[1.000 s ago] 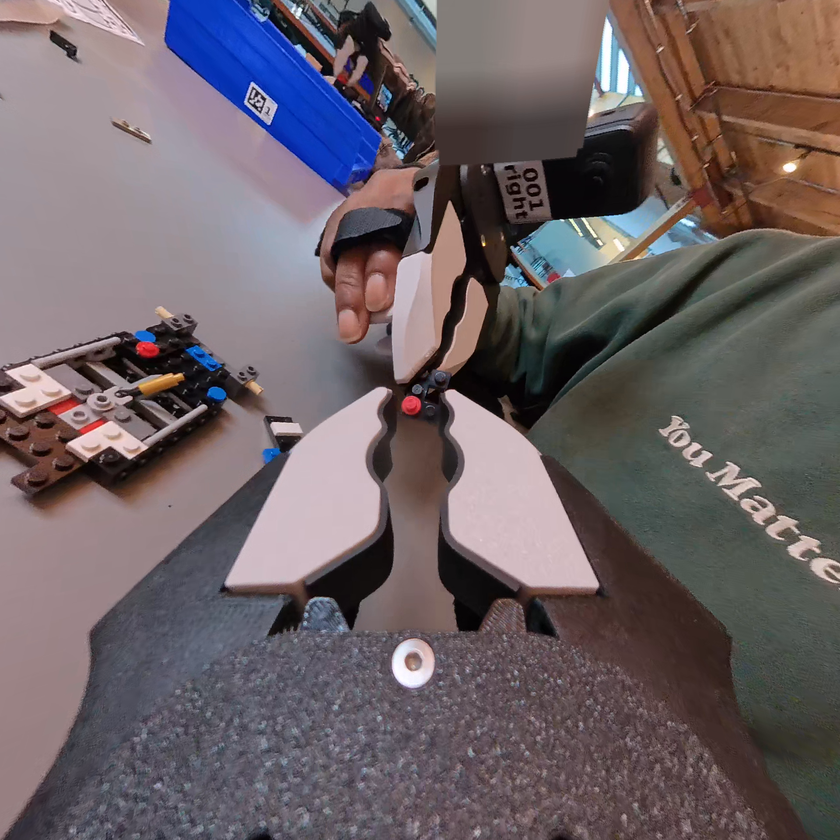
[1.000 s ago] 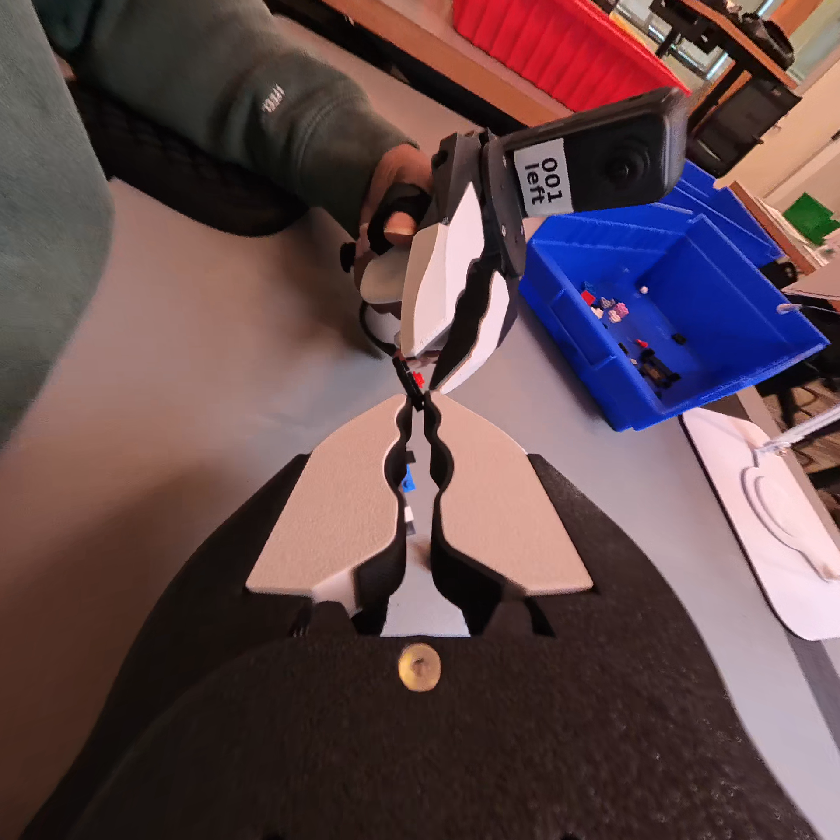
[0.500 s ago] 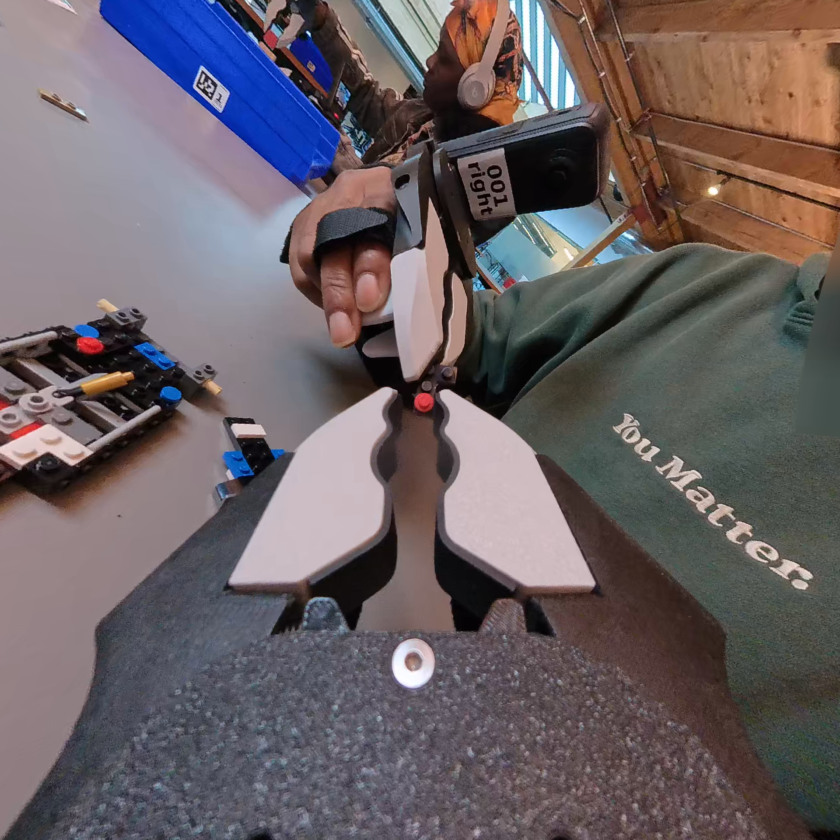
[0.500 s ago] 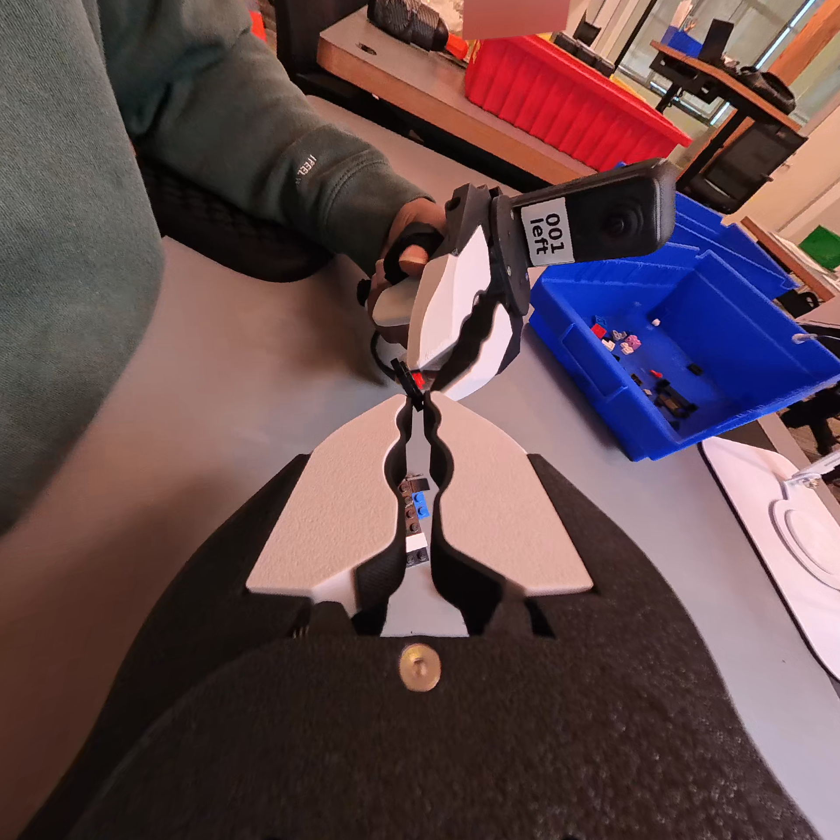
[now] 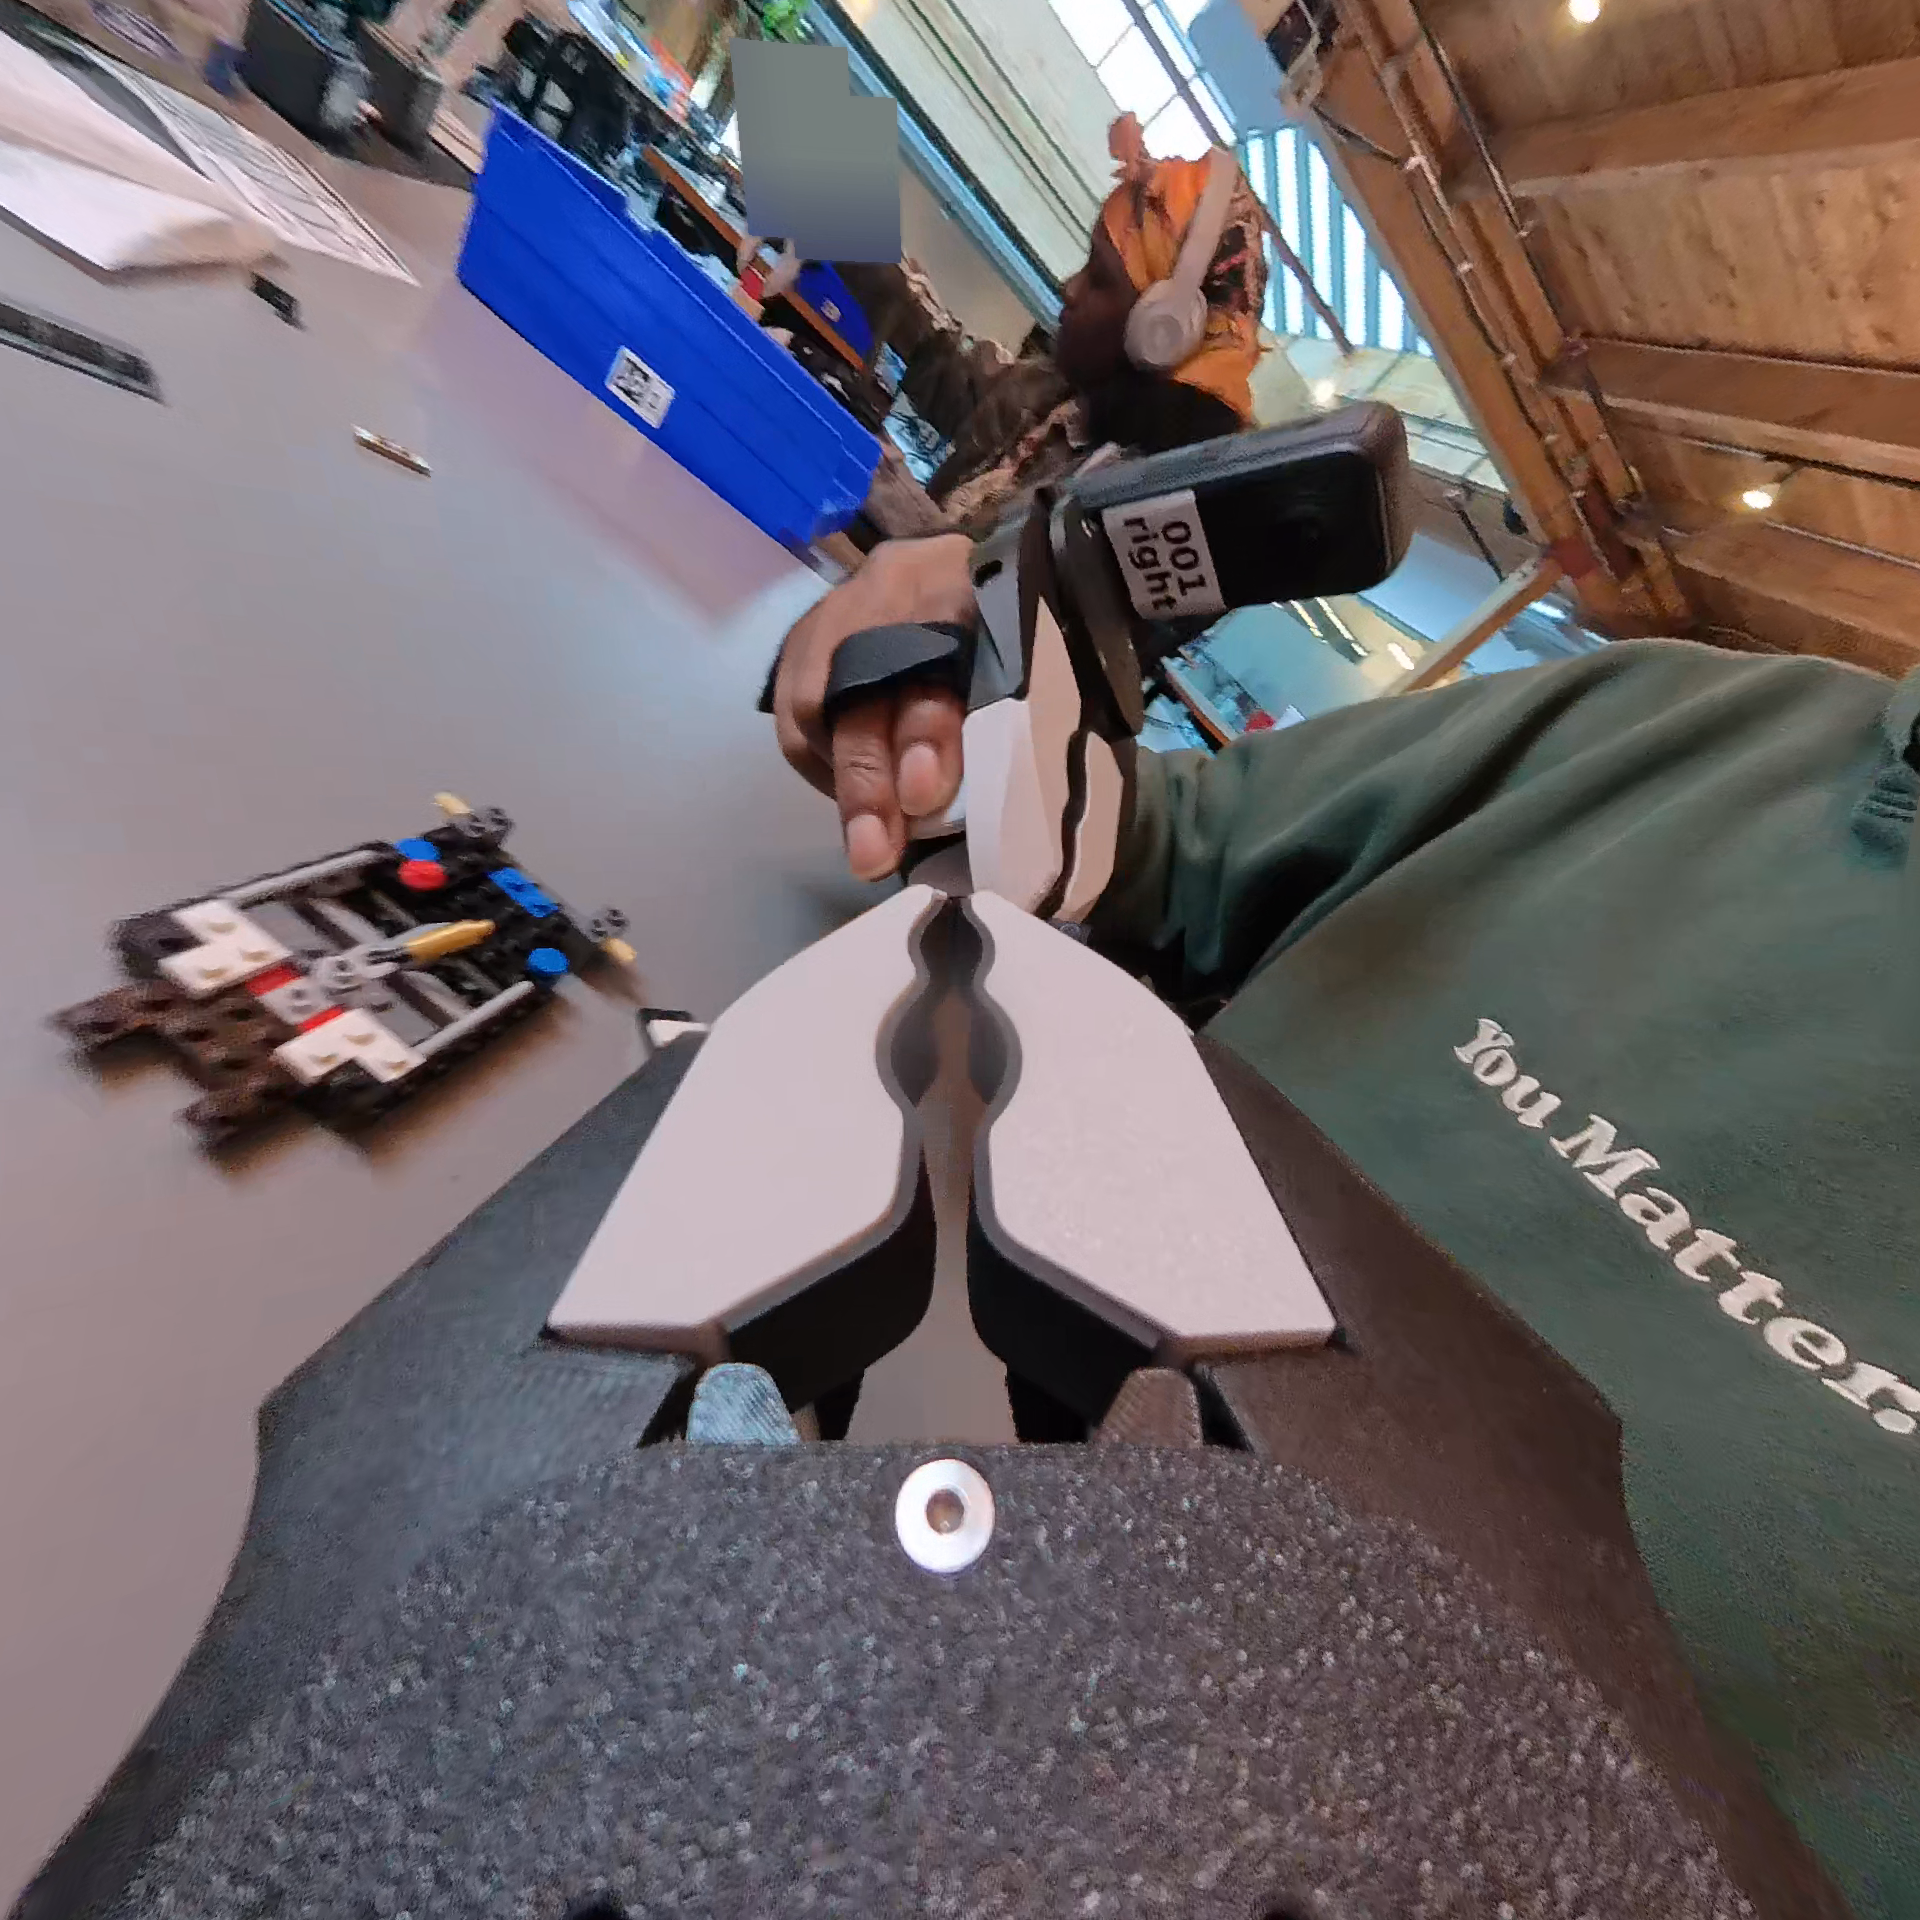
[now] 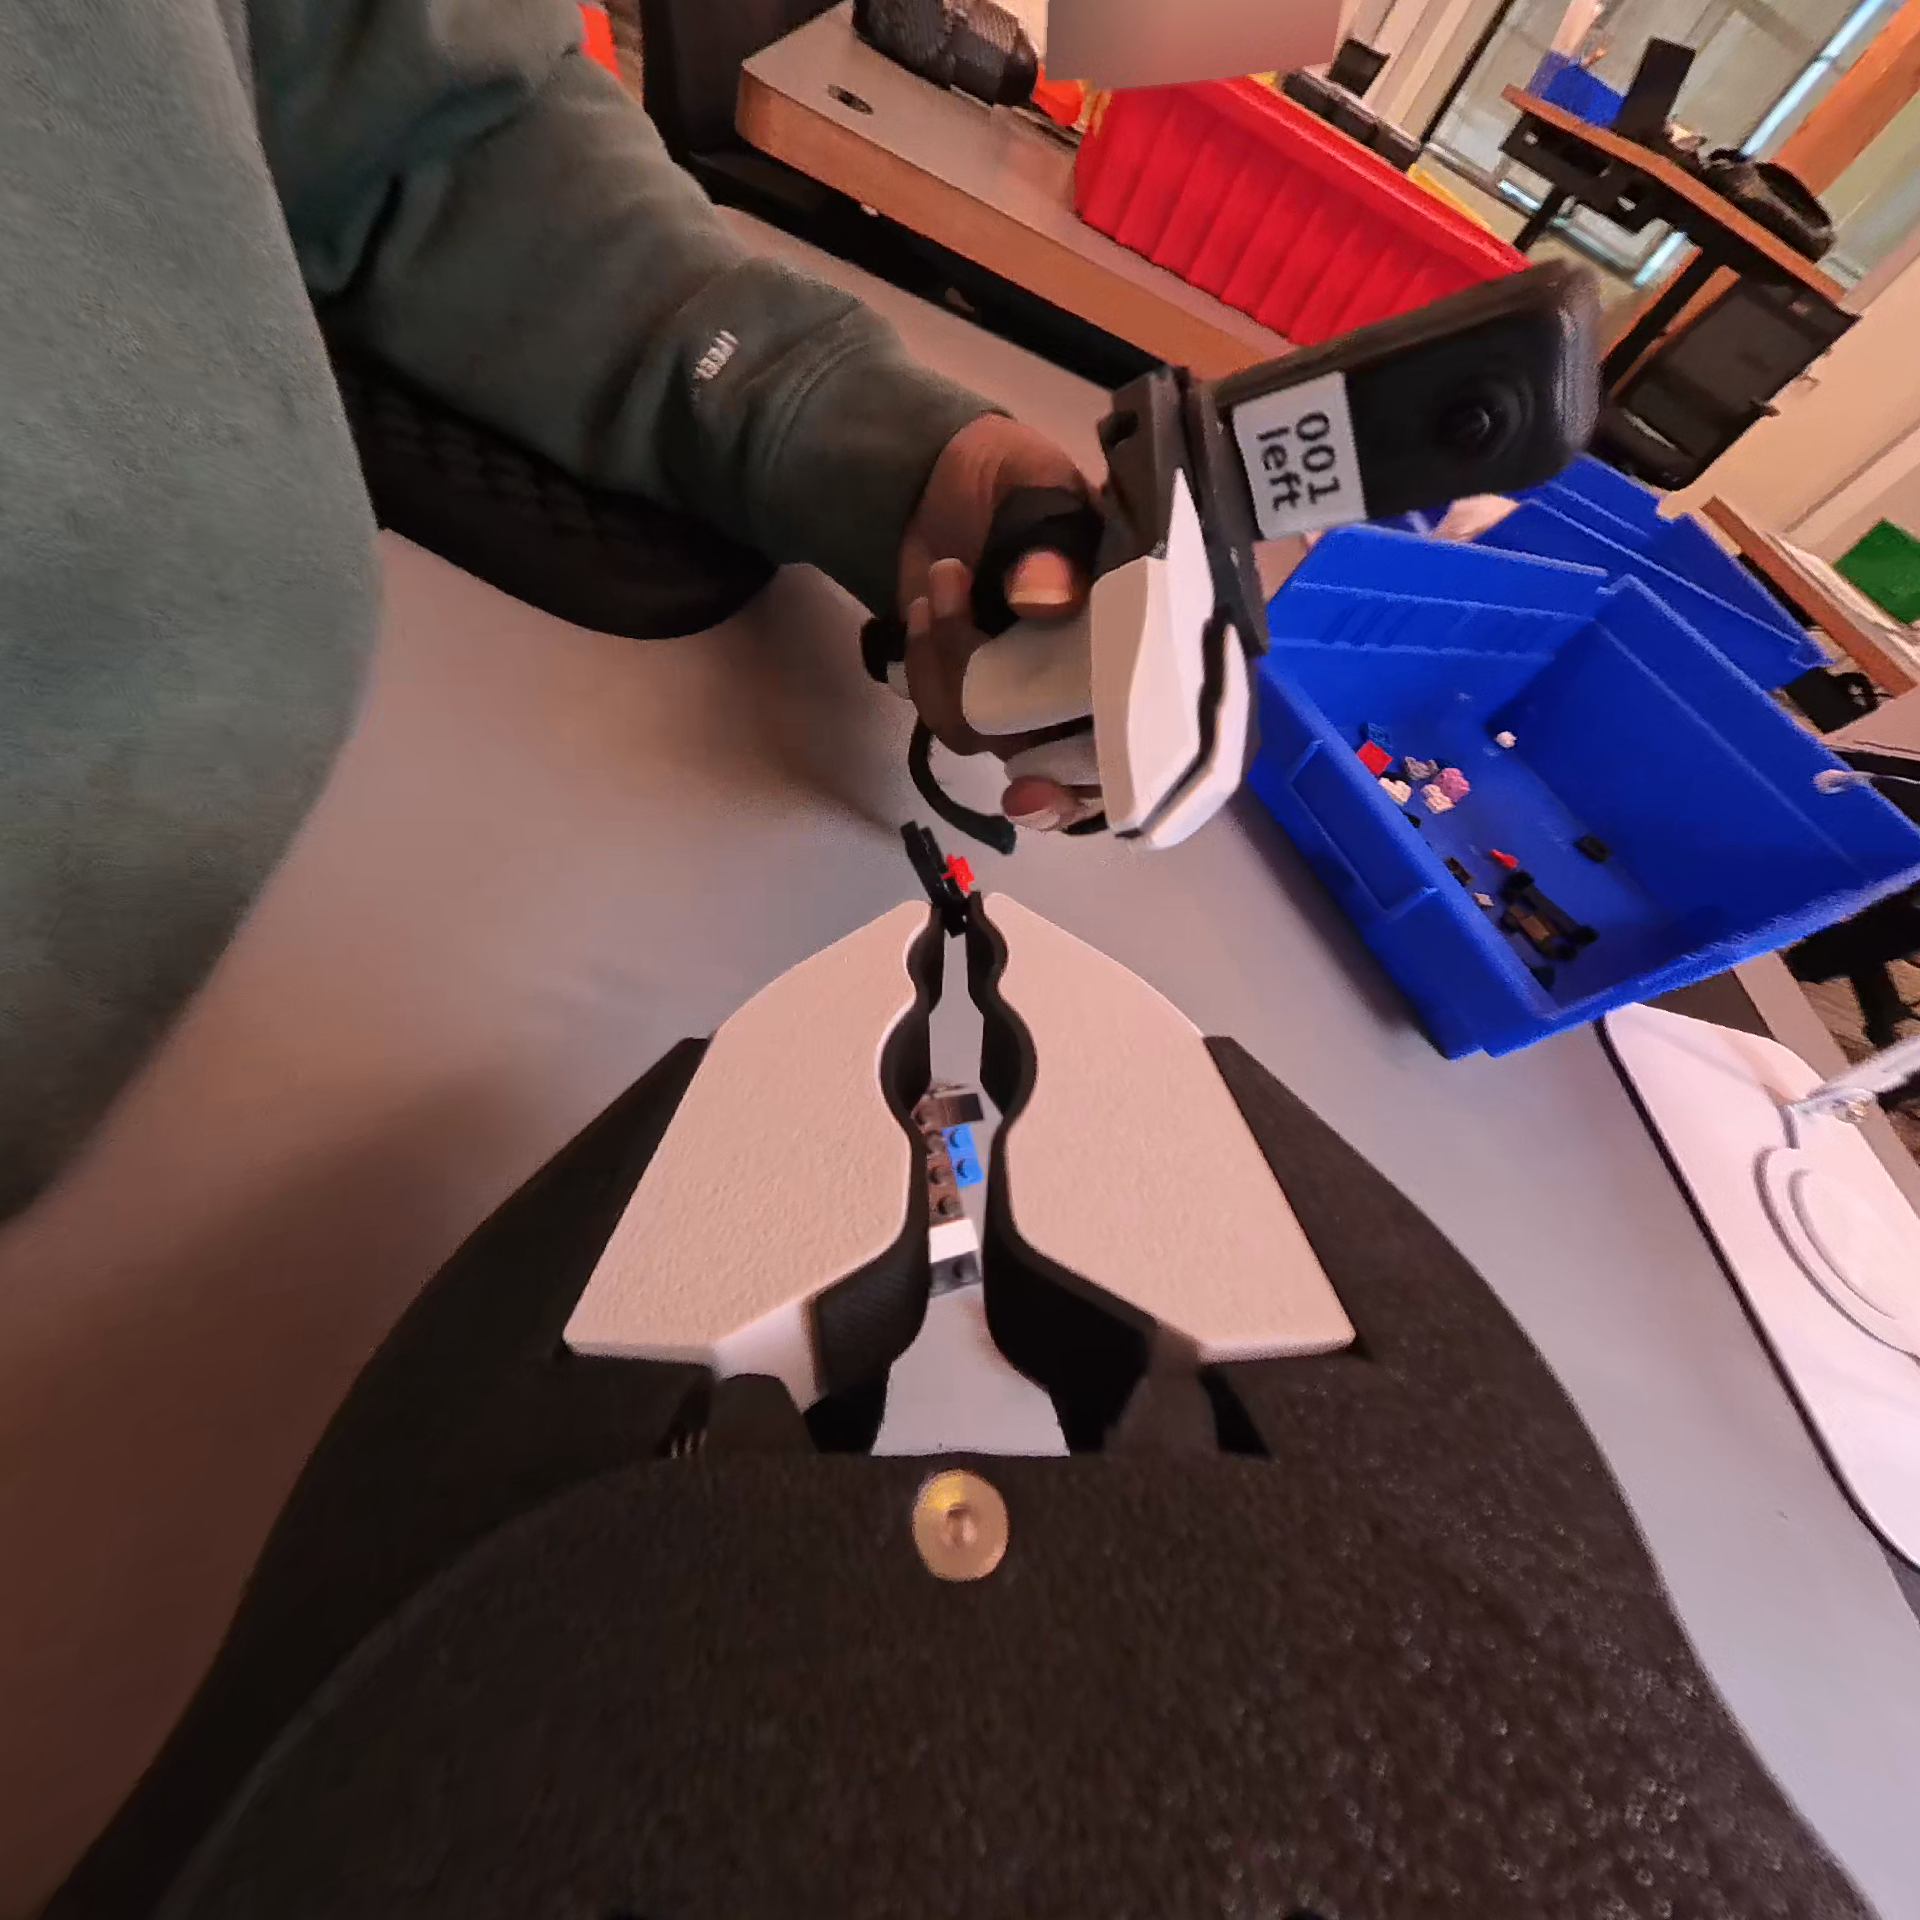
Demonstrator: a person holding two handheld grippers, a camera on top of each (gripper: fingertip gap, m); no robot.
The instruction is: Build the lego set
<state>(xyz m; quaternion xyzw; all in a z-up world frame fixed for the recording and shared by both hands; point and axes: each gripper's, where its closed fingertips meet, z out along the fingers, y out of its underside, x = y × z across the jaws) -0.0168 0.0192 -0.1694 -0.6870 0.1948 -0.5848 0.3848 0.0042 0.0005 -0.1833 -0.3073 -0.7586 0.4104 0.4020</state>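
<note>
Right gripper: tips pinched on small black-and-red brick piece, held above grey table. Left gripper: tips together, nothing between them. Relative to held piece: left gripper just beyond, apart; small black, blue and white brick stack on table beneath; blue bin farther right. Flat brick assembly on table, well apart.

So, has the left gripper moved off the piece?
Yes: the left gripper has pulled back toward the blue bin, leaving the black-and-red piece in the right gripper.
</note>
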